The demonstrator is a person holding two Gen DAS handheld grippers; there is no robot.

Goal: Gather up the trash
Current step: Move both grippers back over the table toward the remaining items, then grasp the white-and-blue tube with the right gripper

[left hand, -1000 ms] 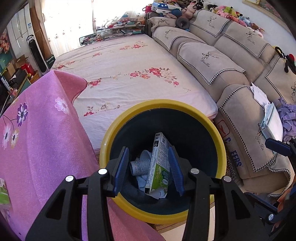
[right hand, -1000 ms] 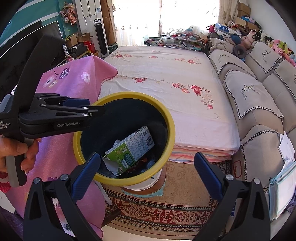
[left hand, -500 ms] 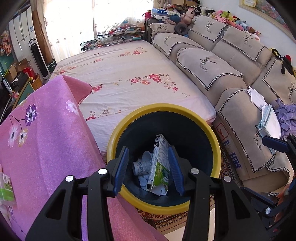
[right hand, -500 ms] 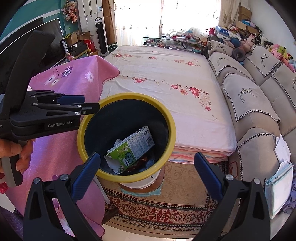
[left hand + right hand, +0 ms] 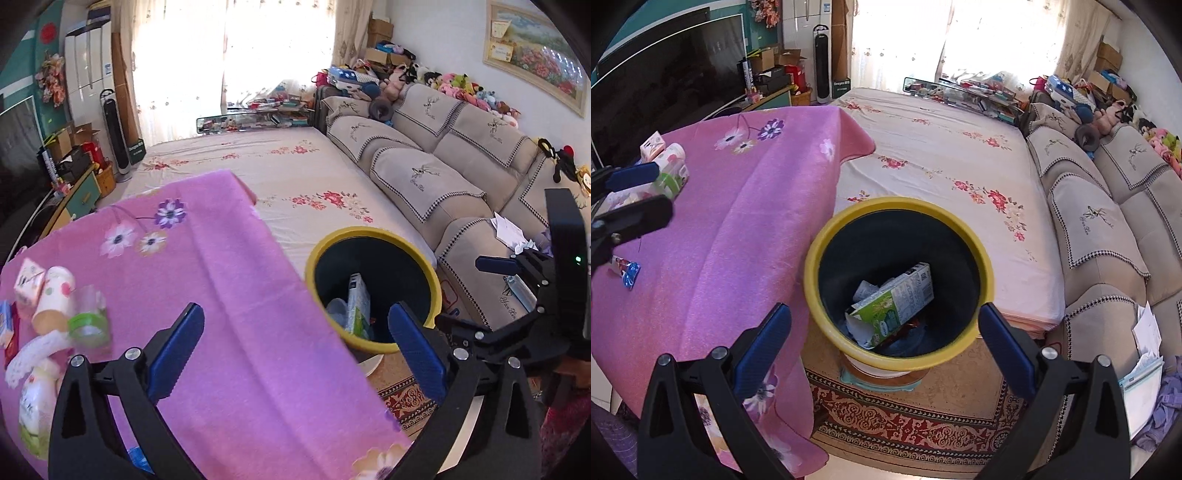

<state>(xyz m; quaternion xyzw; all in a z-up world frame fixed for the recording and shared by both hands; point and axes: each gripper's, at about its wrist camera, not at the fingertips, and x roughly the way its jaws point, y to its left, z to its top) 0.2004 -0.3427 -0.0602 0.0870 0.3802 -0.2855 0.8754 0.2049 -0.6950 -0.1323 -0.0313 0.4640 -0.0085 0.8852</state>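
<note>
A yellow-rimmed dark bin (image 5: 897, 203) stands on the floor between the pink-clothed table and the bed; a green-and-white carton (image 5: 897, 306) and crumpled paper lie inside. My right gripper (image 5: 882, 317) hangs open above the bin's near side, with nothing in it. My left gripper (image 5: 291, 325) is over the pink table's edge, its jaws opening wide with nothing between them. The bin (image 5: 369, 230) lies to its right. Loose trash sits at the table's left: a paper cup (image 5: 55, 295), a small carton (image 5: 27, 286), a green-banded clear cup (image 5: 88, 325) and a white bottle (image 5: 37, 398).
A blue-and-red wrapper (image 5: 626, 271) lies on the pink cloth (image 5: 738, 229). A bed with a flowered sheet (image 5: 942, 155) stands behind the bin, and a beige sofa (image 5: 1108, 229) with papers runs along the right. A patterned rug (image 5: 905, 417) lies under the bin.
My left gripper has drawn up and away from the bin to above the pink table, and its jaws have spread wide. The right gripper shifted slightly and stays open. The carton stays in the bin.
</note>
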